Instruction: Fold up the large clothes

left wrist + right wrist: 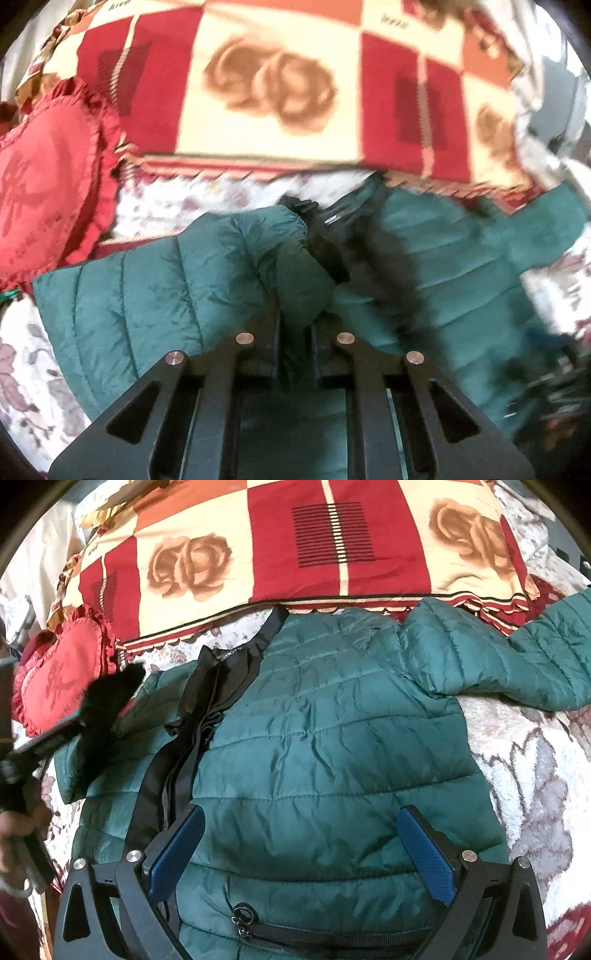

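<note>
One jacket [332, 738] (green), one blanket [295, 546], one cushion [59, 679].

1. A home bedroom, seen from close above a bed.
2. The bed [528, 775] wears a fuzzy floral cover.
3. A red-and-cream rose-patterned blanket [295, 542] lies folded across it.
4. A red frilled heart-shaped cushion [59, 679] sits beside the blanket.

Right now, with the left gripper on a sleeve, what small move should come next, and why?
Probably carry the sleeve inward over the jacket body: the left gripper looks shut on teal fabric, while the right gripper hovers open and the other sleeve lies spread.
</note>
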### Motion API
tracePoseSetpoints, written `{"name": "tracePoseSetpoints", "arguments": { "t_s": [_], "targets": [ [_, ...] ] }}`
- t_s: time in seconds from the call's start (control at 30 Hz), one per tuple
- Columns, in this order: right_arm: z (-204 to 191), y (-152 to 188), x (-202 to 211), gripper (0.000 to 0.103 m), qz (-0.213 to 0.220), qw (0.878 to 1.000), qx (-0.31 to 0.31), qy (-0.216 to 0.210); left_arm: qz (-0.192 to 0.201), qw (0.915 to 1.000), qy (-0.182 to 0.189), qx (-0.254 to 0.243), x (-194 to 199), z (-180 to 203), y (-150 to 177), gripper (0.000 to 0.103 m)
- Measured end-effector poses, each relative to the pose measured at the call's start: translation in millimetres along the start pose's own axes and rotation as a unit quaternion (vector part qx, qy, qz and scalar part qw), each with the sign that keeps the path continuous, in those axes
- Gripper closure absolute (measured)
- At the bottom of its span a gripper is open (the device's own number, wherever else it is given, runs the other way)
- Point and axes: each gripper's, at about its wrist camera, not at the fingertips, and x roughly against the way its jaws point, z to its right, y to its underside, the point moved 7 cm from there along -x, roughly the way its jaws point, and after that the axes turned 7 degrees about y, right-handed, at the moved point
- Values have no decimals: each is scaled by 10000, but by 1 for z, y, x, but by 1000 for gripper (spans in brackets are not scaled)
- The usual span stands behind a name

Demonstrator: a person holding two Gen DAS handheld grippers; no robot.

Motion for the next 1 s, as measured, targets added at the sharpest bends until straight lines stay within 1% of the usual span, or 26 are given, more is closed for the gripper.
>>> {"name": "tracePoseSetpoints", "arguments": {
  "t_s": [0.17, 0.4, 0.57, 0.67, 0.8, 0.87, 0.9, 0.93, 0.97, 1.0],
  "targets": [
    [7, -2, 5, 0, 80, 9999, -95, 55, 97, 9984, 556, -13, 4, 50, -11, 91],
    [13, -4, 9, 0, 139, 9998, -121, 93, 109, 9948, 1009, 34, -10, 98, -22, 92],
    [17, -4, 8, 0, 135, 9997, -165, 105, 53, 9914, 1296, 165, -23, 116, -27, 92],
    [18, -4, 6, 0, 98, 9997, -181, 94, -81, 9870, 1571, 317, -35, 126, -23, 92],
    [19, -4, 7, 0, 86, 9997, -223, 81, -309, 9782, 1981, 537, -52, 133, -16, 92],
    [23, -4, 8, 0, 75, 9995, -306, 60, -356, 9782, 1973, 547, -57, 132, -13, 91],
    [25, -3, 8, 0, 80, 9993, -364, 41, -372, 9780, 1979, 540, -58, 131, -12, 83],
    [27, -3, 9, 0, 85, 9991, -425, 19, -401, 9769, 2024, 553, -59, 131, -12, 67],
    [29, -3, 9, 0, 89, 9988, -480, 1, -408, 9765, 2034, 589, -59, 130, -11, 56],
    [32, -3, 9, 0, 98, 9985, -534, -20, -376, 9757, 2059, 649, -58, 128, -11, 37]
  ]
}}
